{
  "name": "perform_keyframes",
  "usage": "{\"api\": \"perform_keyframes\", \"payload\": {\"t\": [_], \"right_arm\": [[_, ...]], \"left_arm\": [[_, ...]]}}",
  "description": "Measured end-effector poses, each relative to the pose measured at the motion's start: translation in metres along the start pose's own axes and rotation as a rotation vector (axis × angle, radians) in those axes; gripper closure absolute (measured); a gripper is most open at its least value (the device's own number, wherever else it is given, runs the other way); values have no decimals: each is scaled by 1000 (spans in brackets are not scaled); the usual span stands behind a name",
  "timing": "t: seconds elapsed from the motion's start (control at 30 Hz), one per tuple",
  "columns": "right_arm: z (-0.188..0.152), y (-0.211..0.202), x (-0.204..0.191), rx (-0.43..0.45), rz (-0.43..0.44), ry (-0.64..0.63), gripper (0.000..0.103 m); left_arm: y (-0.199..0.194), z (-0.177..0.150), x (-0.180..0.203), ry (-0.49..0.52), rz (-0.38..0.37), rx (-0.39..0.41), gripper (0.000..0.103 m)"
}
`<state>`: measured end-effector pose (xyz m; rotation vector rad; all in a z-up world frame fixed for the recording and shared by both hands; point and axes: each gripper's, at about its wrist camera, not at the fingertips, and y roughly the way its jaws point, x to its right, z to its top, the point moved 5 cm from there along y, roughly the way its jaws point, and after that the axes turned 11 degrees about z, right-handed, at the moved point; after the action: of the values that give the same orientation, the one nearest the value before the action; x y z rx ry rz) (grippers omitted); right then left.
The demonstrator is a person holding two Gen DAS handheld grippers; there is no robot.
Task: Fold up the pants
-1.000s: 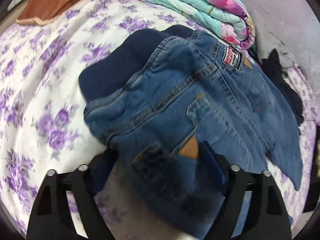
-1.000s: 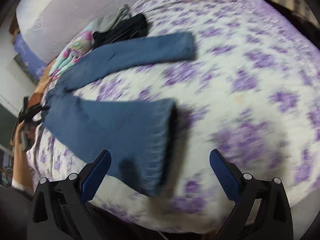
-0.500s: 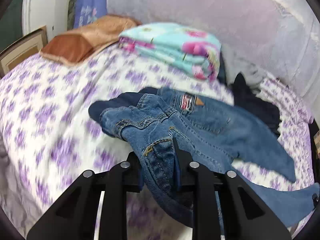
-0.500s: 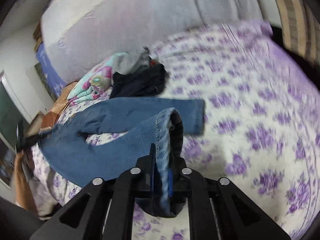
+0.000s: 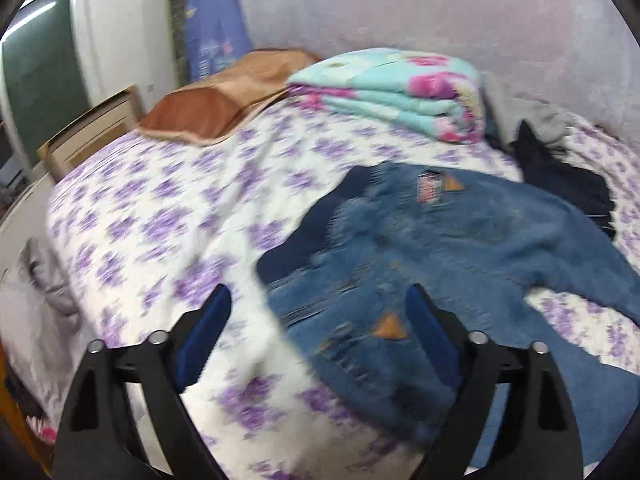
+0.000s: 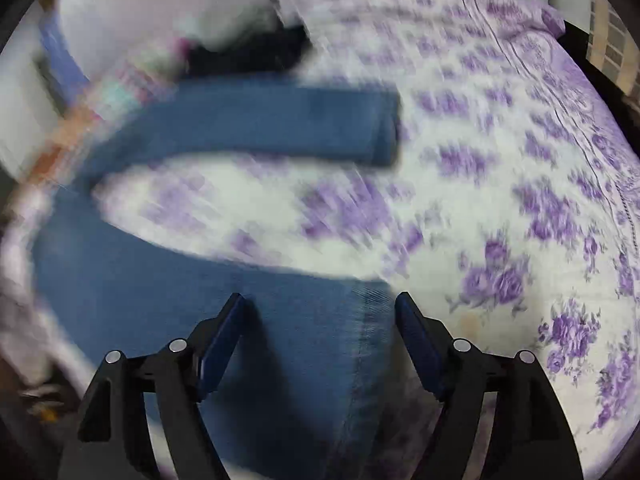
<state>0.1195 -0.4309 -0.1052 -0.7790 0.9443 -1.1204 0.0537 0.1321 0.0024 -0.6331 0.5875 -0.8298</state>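
Observation:
A pair of blue jeans [image 5: 432, 248] lies on the bed with the purple-flowered sheet [image 5: 168, 216]. In the left wrist view the waist end with its brown patch lies in front of my left gripper [image 5: 320, 320], which is open and holds nothing; the waist edge reaches in between its fingers. In the right wrist view the near leg's hem [image 6: 320, 344] lies between the fingers of my right gripper [image 6: 320, 320], which is open. The far leg [image 6: 272, 124] lies across the bed beyond it. The view is blurred.
A folded turquoise and pink blanket [image 5: 400, 88] and a brown pillow [image 5: 224, 96] lie at the head of the bed. Dark and grey clothes [image 5: 560, 168] are heaped beside the blanket. A wall runs behind. The bed's edge drops off at the left.
Half a second ago both grippers were shut on the jeans, lifting waist and hem. Now both are open and the jeans lie flat on the bed.

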Motion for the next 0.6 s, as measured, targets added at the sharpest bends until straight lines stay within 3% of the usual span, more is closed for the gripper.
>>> {"api": "perform_keyframes", "payload": {"t": [0.07,0.1,0.13,0.17,0.23,0.3,0.4,0.5,0.57,0.6], "right_arm": [[17,-13,-2,72,-33,-1,27],[34,-29,-6,160,-23,-3,25],[47,-42,-7,227,0,3,18],[59,-48,-8,274,15,14,4],[88,-48,-9,333,38,6,3],[113,-30,-10,320,19,-49,3],[163,34,12,214,-100,-81,3],[181,85,46,73,-82,52,4],[185,107,53,68,20,133,17],[188,107,53,95,25,137,23]], "left_arm": [[12,1,21,69,-21,-31,11],[20,-1,32,101,-17,-55,11],[31,-3,45,138,-21,-89,11],[38,-5,55,163,-35,-110,11],[45,-3,78,211,-88,-124,11],[42,1,92,240,-102,-105,11],[29,30,109,286,-116,18,9],[37,66,111,305,-28,125,6],[59,87,106,295,21,131,6],[77,96,102,286,27,103,6]]}}
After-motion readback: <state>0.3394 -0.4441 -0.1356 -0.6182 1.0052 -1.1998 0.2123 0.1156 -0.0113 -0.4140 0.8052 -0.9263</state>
